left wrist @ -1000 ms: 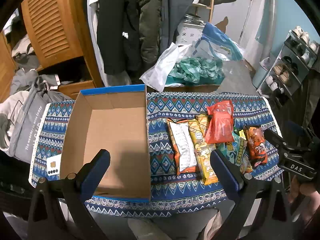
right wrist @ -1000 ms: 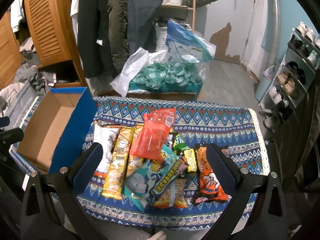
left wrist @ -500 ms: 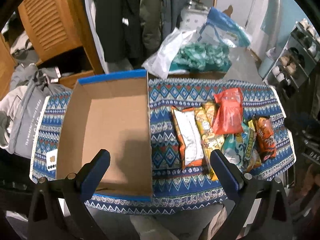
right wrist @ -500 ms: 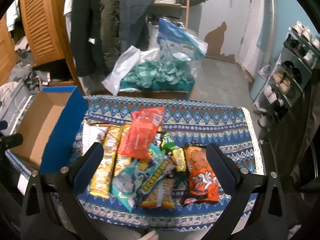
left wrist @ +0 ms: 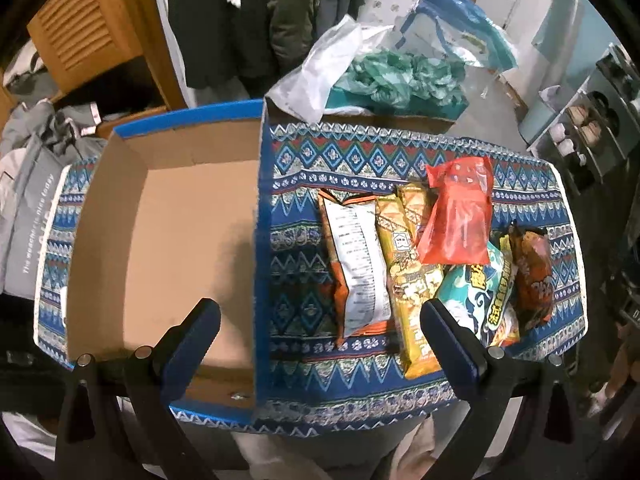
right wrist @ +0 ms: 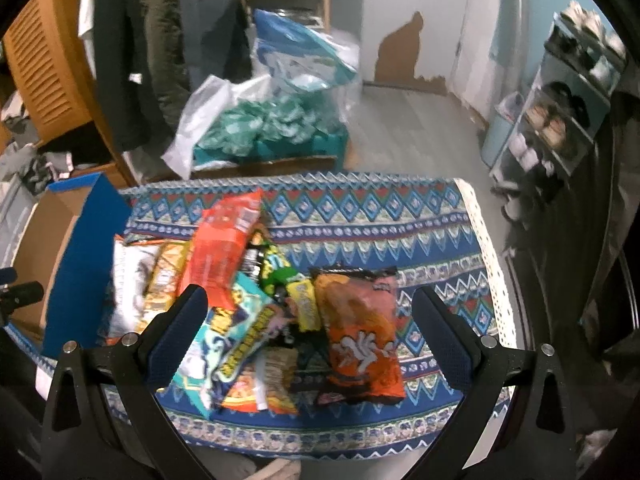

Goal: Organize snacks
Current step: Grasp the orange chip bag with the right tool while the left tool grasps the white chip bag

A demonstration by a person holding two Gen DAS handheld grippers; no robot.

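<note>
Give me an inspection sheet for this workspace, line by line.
Surface: patterned blue cloth covers the table.
Job's things: empty cardboard box at left; snack packets piled at right, red packet on top, orange packet at the pile's right.
Clutter: nothing seen.
Grippers: left gripper and right gripper open, holding nothing.
Cables: nothing seen.
Surroundings: hanging coats, shoe rack, plastic bags.
</note>
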